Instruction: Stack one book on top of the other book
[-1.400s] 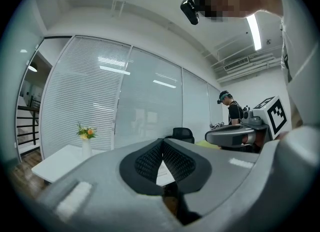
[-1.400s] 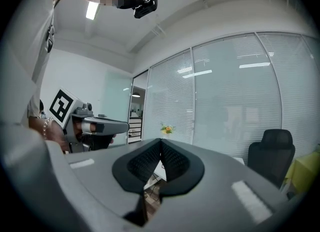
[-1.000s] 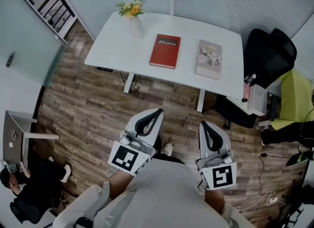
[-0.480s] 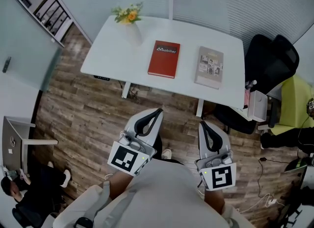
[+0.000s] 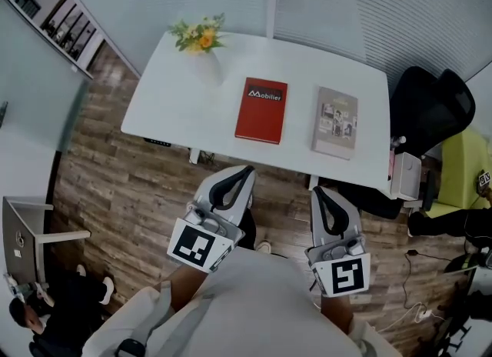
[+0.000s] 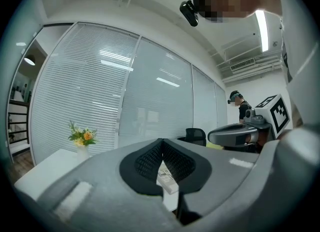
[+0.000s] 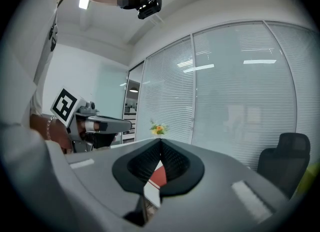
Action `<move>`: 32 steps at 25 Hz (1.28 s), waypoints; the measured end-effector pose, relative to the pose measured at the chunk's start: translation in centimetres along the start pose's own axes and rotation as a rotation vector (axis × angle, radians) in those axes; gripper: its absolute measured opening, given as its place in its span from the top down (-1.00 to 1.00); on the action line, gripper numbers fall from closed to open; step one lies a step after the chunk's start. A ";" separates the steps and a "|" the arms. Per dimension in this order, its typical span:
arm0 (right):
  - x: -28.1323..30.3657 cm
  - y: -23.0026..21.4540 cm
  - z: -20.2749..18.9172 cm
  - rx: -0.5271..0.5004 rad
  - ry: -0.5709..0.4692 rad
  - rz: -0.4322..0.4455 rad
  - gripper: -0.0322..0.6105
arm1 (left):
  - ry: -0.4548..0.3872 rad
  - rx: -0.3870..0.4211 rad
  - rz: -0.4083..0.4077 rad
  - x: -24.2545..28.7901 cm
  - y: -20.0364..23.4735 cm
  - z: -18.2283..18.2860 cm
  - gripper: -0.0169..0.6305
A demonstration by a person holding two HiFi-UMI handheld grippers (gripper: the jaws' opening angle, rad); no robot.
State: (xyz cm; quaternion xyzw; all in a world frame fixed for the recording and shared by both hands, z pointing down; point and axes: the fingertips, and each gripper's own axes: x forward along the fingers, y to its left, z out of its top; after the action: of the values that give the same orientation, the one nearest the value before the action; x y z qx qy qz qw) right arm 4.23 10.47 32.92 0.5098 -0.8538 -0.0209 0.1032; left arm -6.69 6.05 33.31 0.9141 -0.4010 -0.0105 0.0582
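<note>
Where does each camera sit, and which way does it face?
Head view: on the head, facing steeply down at the table, red book and grey book; left gripper, right gripper, torso show.
Left gripper view: on that gripper, along its shut jaws toward the table; right gripper shows.
Right gripper view: likewise, toward the red book; left gripper shows.
Shared: flowers in all three.

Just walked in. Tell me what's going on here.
A person stands short of the white table, a gripper in each hand. The left gripper and right gripper both have jaws shut on nothing. The red book and the beige book lie side by side on it, apart, untouched, not yet stacked.
</note>
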 end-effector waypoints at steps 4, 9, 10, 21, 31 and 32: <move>4.7 -0.3 1.3 0.029 0.000 -0.004 0.89 | -0.007 0.004 -0.014 2.1 3.9 0.9 0.94; 10.6 -0.9 2.7 0.023 -0.004 -0.008 0.89 | -0.008 0.002 -0.026 4.5 9.1 1.7 0.94; 11.8 -1.1 2.9 0.027 -0.005 -0.010 0.89 | -0.009 0.003 -0.028 5.0 10.1 1.8 0.94; 21.0 -1.9 4.5 0.015 -0.010 -0.026 0.89 | -0.023 0.009 -0.038 8.9 18.4 2.6 0.94; 23.2 -2.7 3.0 0.015 0.017 -0.027 0.89 | -0.008 -0.015 -0.062 10.4 20.1 1.1 0.94; 23.3 -2.8 2.9 0.023 0.018 -0.030 0.89 | -0.004 -0.017 -0.064 10.6 20.1 0.8 0.94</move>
State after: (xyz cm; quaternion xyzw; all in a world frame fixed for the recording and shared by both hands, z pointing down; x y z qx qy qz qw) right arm -4.60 -11.48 33.30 0.5240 -0.8452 -0.0080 0.1047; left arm -14.30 -15.34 35.07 0.9259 -0.3718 -0.0177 0.0650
